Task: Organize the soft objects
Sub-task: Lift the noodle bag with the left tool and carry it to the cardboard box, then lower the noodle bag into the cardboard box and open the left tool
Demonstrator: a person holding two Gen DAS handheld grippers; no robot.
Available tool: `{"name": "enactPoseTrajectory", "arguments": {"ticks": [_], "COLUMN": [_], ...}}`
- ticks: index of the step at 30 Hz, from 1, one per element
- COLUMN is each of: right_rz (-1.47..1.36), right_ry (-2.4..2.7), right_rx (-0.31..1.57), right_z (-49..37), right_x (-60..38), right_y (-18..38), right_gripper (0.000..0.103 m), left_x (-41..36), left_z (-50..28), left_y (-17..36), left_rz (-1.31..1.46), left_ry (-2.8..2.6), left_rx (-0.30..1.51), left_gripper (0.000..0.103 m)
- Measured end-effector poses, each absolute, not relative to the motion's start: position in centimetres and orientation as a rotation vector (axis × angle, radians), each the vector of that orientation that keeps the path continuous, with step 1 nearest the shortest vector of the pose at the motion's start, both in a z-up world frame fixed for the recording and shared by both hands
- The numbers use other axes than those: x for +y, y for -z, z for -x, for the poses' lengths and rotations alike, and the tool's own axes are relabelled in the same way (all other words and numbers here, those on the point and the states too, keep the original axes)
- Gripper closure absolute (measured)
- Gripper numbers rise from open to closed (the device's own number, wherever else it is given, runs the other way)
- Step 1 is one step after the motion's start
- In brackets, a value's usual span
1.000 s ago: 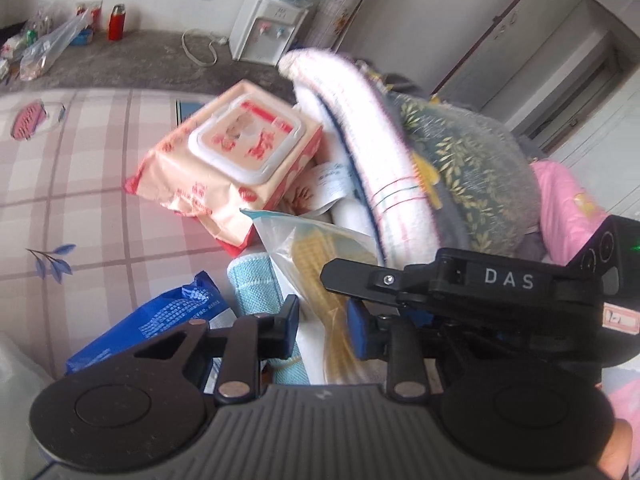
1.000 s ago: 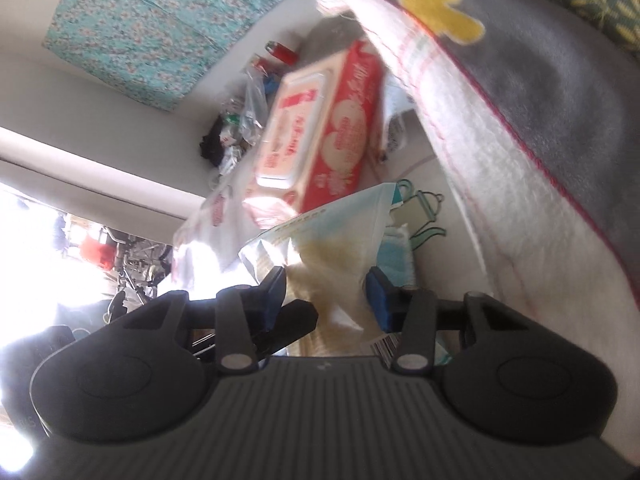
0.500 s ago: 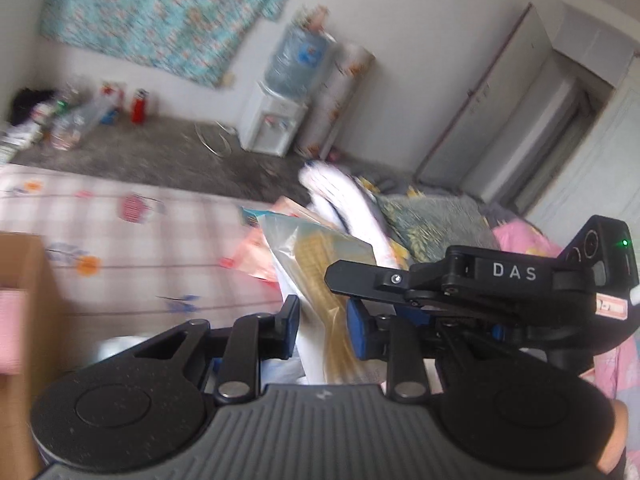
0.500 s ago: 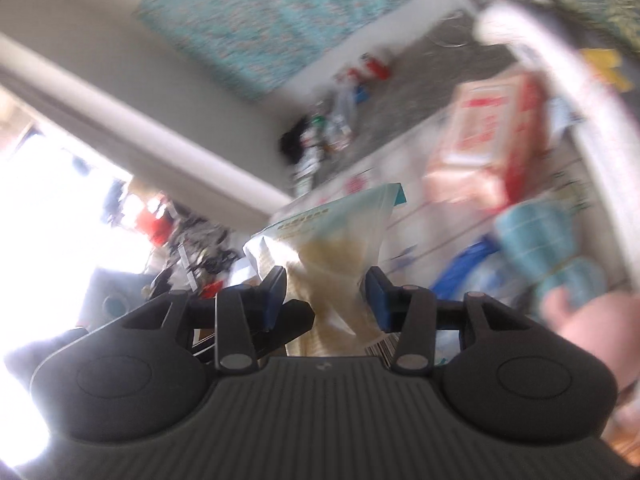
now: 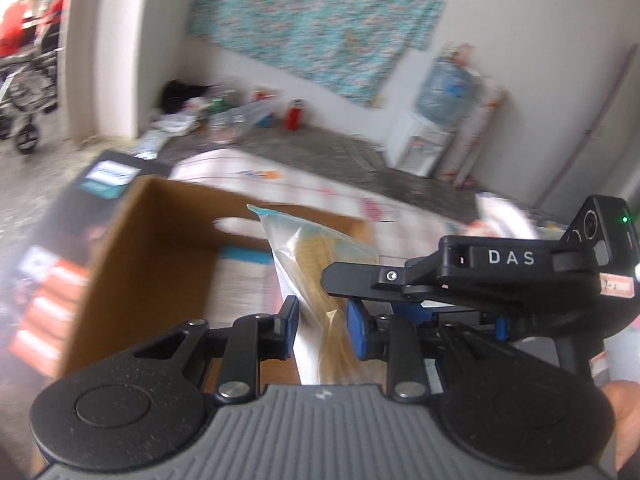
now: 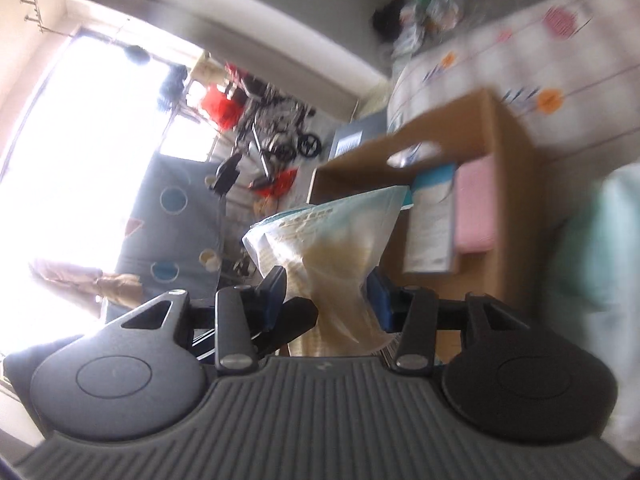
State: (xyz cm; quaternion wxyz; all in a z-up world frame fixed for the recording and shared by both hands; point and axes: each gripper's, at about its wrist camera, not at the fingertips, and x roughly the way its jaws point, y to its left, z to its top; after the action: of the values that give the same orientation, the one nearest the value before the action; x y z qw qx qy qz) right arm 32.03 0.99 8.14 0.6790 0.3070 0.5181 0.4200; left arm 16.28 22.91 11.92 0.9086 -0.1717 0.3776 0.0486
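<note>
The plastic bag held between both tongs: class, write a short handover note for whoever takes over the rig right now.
Left tongs: shut on the plastic bag.
Right tongs: shut on the same bag, from the other side.
Cardboard box: open, just ahead; a pink item and a printed pack lie inside.
Done: bag lifted and brought to the box.
Left: lower the bag in, release both tongs, fetch any remaining soft items.

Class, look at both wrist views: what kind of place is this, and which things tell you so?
Probably a lived-in room of a home, perhaps a bedroom. A floral cloth hangs on the wall, a water dispenser stands against it, and a patterned sheet covers what looks like a bed, beside an open cardboard box.
</note>
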Motion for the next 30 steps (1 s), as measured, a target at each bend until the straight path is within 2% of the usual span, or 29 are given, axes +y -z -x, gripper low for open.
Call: {"name": "enactPoseTrajectory", "arguments": {"ticks": [7, 12, 19, 30], "right_rz": [-0.734, -0.843, -0.911, -0.893], "right_ry": [-0.906, -0.828, -0.723, -0.797], "right_rx": [1.282, 1.303, 1.331, 1.289], "right_z": [-33.3, -36.5, -39.6, -39.9], "right_x": [10.3, 13.1, 16.3, 17.4], "right_y": [-4.6, -0.8, 4.3, 4.0], "right_gripper": [0.058, 0.058, 0.058, 0.063], "left_x": [30.3, 32.4, 33.3, 32.3], "left_z": [-19.3, -23.3, -25.2, -24.0], "left_y": [-8.5, -6.5, -3.2, -1.7], "left_rz": [0.369, 0.328, 0.257, 0.193], "left_ry": [-0.184, -0.227, -0.291, -0.239], "left_rx": [0.847, 0.868, 0.919, 0.994], "left_gripper": [0.075, 0.075, 0.072, 0.073]}}
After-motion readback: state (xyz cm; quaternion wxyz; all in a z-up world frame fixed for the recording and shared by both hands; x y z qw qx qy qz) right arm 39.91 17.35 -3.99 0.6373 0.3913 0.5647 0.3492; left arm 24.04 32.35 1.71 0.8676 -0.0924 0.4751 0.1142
